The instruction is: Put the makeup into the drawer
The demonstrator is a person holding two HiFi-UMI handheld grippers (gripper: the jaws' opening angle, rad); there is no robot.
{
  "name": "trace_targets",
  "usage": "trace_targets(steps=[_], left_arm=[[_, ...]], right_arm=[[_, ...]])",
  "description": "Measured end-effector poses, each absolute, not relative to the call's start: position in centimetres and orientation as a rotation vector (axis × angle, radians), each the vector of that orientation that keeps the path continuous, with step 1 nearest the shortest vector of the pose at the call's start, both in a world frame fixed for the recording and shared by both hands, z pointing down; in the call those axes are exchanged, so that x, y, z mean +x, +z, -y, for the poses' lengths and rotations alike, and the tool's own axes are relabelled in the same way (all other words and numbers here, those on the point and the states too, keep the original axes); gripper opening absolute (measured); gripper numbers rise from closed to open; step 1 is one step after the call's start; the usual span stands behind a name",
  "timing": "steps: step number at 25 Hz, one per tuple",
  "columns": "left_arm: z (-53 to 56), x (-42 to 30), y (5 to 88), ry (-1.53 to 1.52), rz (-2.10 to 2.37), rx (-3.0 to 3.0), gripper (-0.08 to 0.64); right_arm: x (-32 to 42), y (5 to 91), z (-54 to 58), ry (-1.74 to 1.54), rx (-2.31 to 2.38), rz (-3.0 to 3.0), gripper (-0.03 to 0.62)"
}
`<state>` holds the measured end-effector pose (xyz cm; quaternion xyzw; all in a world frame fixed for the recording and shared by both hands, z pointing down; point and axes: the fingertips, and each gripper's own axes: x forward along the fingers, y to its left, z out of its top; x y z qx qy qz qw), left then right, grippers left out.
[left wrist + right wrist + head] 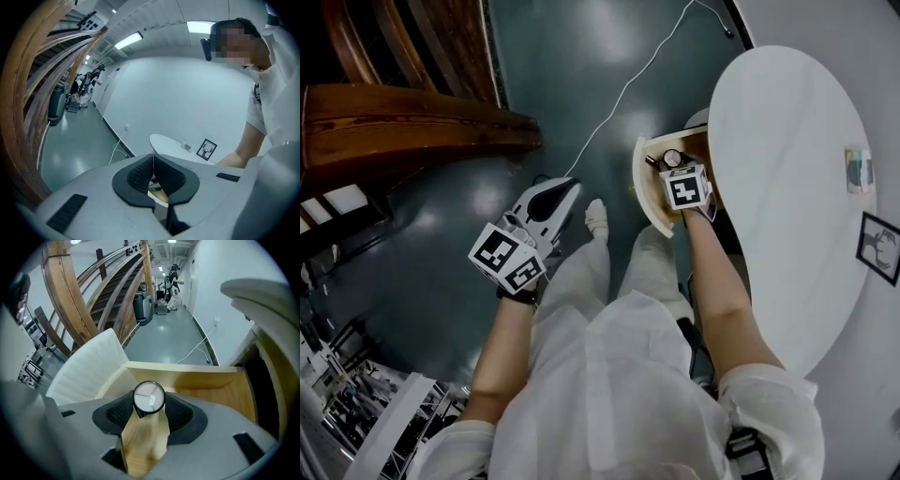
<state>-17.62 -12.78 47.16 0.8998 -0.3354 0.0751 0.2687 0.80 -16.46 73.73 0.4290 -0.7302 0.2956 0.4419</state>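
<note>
1. While the right gripper (149,400) hangs over the open wooden drawer (187,373), its fingers (115,412) clamp a round makeup jar (149,397) by its sides.
2. The jar's pale lid faces that gripper's camera; whether the jar touches the drawer bottom cannot be told.
3. The drawer juts out from under the white counter (787,187).
4. The left gripper (565,190) is well apart, over the dark floor (581,56), with its fingers (136,176) pressed together and empty.
</note>
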Motion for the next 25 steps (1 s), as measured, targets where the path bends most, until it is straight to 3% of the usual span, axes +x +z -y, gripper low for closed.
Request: trace_targets(steps=[11, 25], left_arm=[[13.5, -14.4, 50.4, 0.218, 0.897, 2.398, 0.015], [15.0, -13.7, 51.7, 0.204, 0.934, 2.357, 0.015]], right_arm=[[3.1, 80.0, 18.1, 0.691, 0.999, 1.788, 0.207], [1.8, 81.8, 18.8, 0.640, 0.893, 1.816, 0.207]])
